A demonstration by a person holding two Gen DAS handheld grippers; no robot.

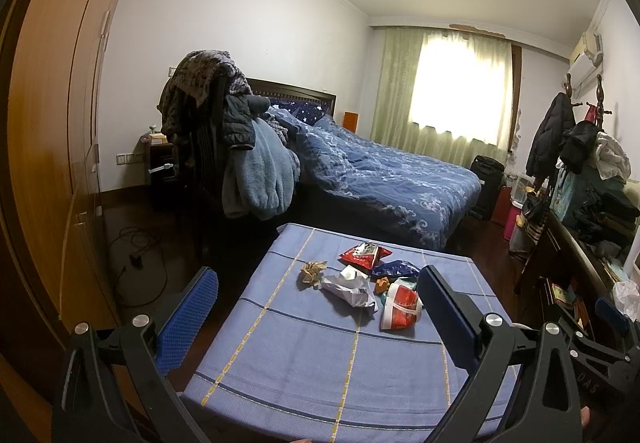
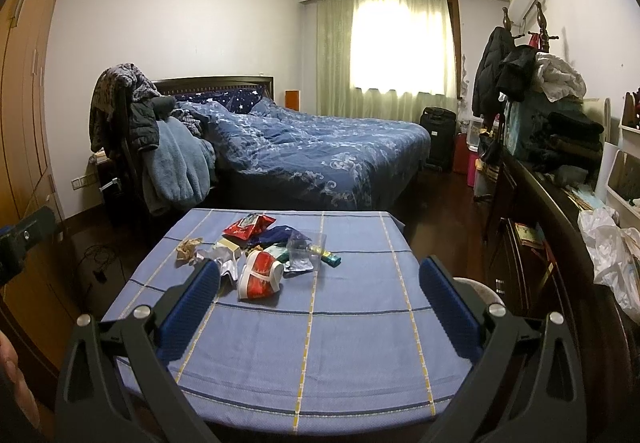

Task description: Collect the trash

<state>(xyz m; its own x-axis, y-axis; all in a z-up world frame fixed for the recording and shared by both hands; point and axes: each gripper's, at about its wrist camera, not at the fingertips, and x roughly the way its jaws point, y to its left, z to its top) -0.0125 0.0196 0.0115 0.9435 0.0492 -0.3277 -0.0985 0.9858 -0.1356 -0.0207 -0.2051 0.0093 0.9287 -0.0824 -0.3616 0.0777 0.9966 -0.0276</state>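
Note:
A heap of trash lies on the blue checked tablecloth (image 1: 304,355) (image 2: 352,323). It holds a red snack bag (image 1: 364,255) (image 2: 249,225), a brown crumpled paper ball (image 1: 311,272) (image 2: 188,249), a white and silver crumpled wrapper (image 1: 350,289) (image 2: 222,257), a red and white packet (image 1: 400,305) (image 2: 260,277), a dark blue wrapper (image 1: 394,268) (image 2: 278,234), a clear plastic bag (image 2: 306,249) and a green tube (image 2: 332,259). My left gripper (image 1: 322,303) is open, held above the table short of the heap. My right gripper (image 2: 320,285) is open too, with nothing between its fingers.
A bed with blue bedding (image 1: 380,171) (image 2: 304,151) stands beyond the table. A chair piled with clothes (image 1: 224,131) (image 2: 156,147) is at its left, a wooden wardrobe (image 1: 60,123) further left. A cluttered dark sideboard (image 2: 560,203) with a white plastic bag (image 2: 608,243) runs along the right.

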